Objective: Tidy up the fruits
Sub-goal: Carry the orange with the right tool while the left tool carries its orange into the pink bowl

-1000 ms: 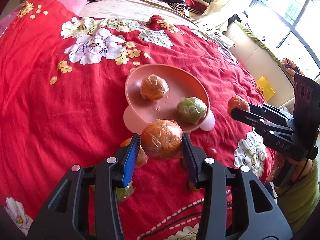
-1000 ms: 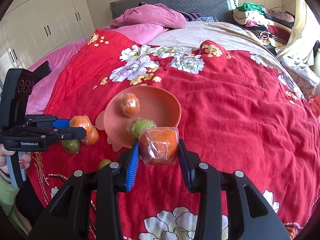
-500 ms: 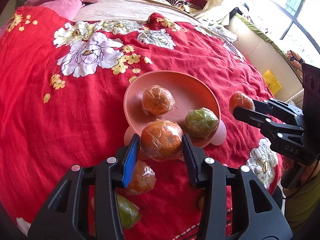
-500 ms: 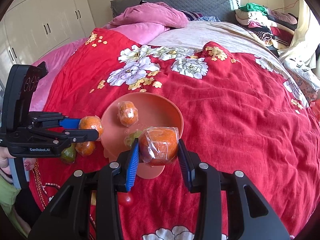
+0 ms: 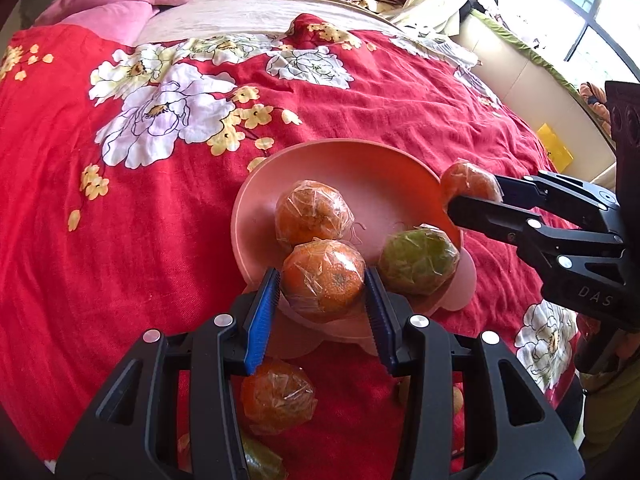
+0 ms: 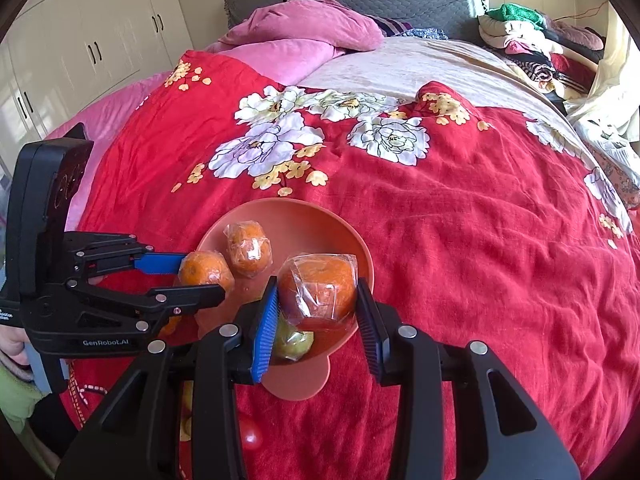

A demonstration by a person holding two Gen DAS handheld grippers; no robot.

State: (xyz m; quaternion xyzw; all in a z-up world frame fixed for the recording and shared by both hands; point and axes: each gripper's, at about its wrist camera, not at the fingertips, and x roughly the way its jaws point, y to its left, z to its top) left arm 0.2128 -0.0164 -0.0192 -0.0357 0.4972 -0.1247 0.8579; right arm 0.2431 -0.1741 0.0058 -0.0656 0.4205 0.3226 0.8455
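Observation:
A pink bowl sits on the red flowered bedspread and holds a wrapped orange and a wrapped green fruit. My left gripper is shut on a wrapped orange above the bowl's near rim. My right gripper is shut on another wrapped orange over the bowl, at its right side. In the right wrist view the left gripper holds its orange at the bowl's left edge. The right gripper shows at the bowl's right rim.
On the bedspread in front of the bowl lie a wrapped orange, a green fruit and a small red fruit. Pink pillows and piled clothes lie at the far end of the bed.
Both grippers have moved forward with their oranges, from in front of the bowl to above it. The left orange now hangs over the near rim, the right one over the right side.

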